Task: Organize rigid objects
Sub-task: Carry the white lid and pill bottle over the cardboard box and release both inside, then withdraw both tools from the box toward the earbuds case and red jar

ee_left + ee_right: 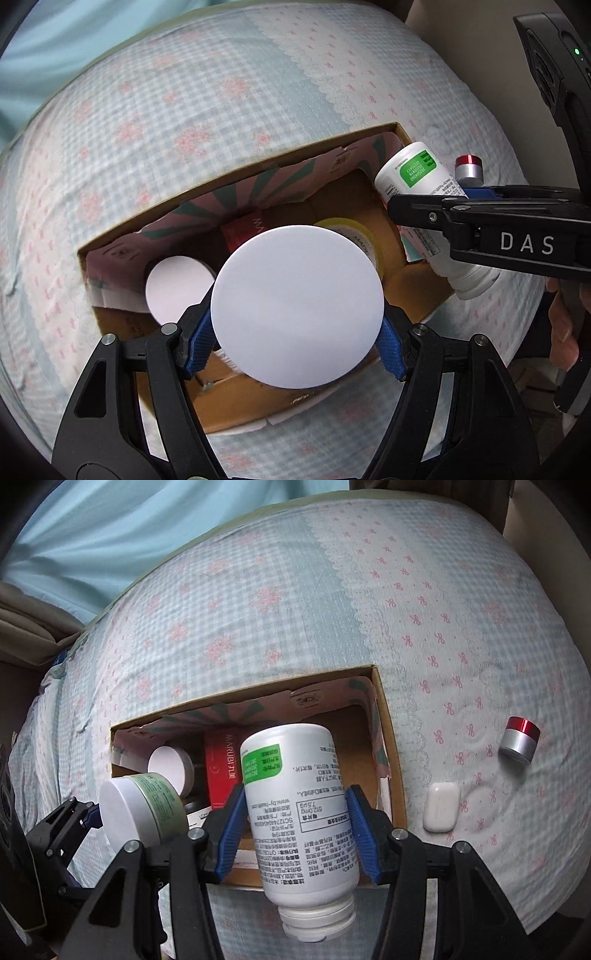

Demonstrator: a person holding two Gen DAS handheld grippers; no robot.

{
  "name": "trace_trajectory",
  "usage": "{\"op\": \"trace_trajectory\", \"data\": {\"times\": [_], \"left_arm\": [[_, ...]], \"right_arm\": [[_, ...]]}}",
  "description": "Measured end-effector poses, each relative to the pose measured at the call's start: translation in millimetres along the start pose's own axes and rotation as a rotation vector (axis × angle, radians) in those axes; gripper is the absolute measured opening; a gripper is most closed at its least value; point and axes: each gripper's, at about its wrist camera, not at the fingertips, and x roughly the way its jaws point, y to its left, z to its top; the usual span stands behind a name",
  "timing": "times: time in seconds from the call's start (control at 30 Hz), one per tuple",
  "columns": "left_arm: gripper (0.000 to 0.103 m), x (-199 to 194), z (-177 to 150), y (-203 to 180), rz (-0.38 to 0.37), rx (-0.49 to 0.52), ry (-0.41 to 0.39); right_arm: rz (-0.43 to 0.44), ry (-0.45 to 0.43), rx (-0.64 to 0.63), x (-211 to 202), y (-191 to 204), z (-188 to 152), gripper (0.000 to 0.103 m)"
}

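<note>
**Cardboard box half filled, both grippers loaded above it**

Cardboard, brown and open-topped, formed the box [388,738] that sat on the checked blue-and-pink bedspread [258,609]. Inside it we could see a small white round jar [171,766], a red carton [221,764] and a yellow-lidded container [347,229].

We held the left gripper [297,341] over the box, its blue pads closed on the sides of a green-labelled jar with a wide white lid [297,306]. Our right gripper [295,834] was clamped around the body of a white plastic pill bottle with a green label [299,812], which was tilted with its cap toward the camera and hung over the box's near right part.

We judged the step in hand to be placing both items into the box. The next move called for lowering each into a free patch of the floor, clear of the things already there, then opening the fingers.

Still out on the bedspread, to the right of the box, lay a white rounded case [441,806] and a silver pot with a red lid [519,740].
</note>
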Motion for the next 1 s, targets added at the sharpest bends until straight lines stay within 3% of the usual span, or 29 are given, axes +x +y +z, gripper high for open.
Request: {"op": "trace_trajectory", "data": {"times": [0.13, 0.37, 0.43, 0.47, 0.53, 0.7, 0.77, 1.0], "left_arm": [[0.069, 25.1, 13.8, -4.5, -0.006, 0.028, 0.025], [0.070, 44.5, 22.5, -7.9, -0.003, 0.035, 0.053], [0.080, 47.2, 22.8, -7.0, -0.007, 0.025, 0.061], [0.097, 45.1, 22.8, -6.4, -0.012, 0.020, 0.048], [0.103, 38.8, 23.8, -5.9, -0.015, 0.014, 0.025], [0.103, 33.5, 22.5, -4.6, 0.007, 0.009, 0.029], [0.103, 30.6, 20.7, -4.2, 0.022, 0.007, 0.029], [0.103, 7.0, 9.4, -4.9, 0.046, -0.007, 0.000]], "right_arm": [[-0.032, 0.012, 0.003, 19.6, -9.6, 11.9, 0.050], [0.008, 0.027, 0.058, 35.9, -23.2, 25.5, 0.050], [0.043, 0.008, 0.066, 34.0, -26.1, 30.2, 0.050], [0.047, 0.007, 0.062, 33.3, -25.9, 32.7, 0.051], [0.053, 0.015, 0.045, 32.9, -25.2, 36.0, 0.055], [0.120, 0.012, -0.005, 29.0, -14.6, 31.9, 0.098], [0.091, -0.002, -0.040, 26.0, -7.0, 28.4, 0.102], [0.086, -0.022, -0.058, 10.3, -2.7, 18.6, 0.102]]}}
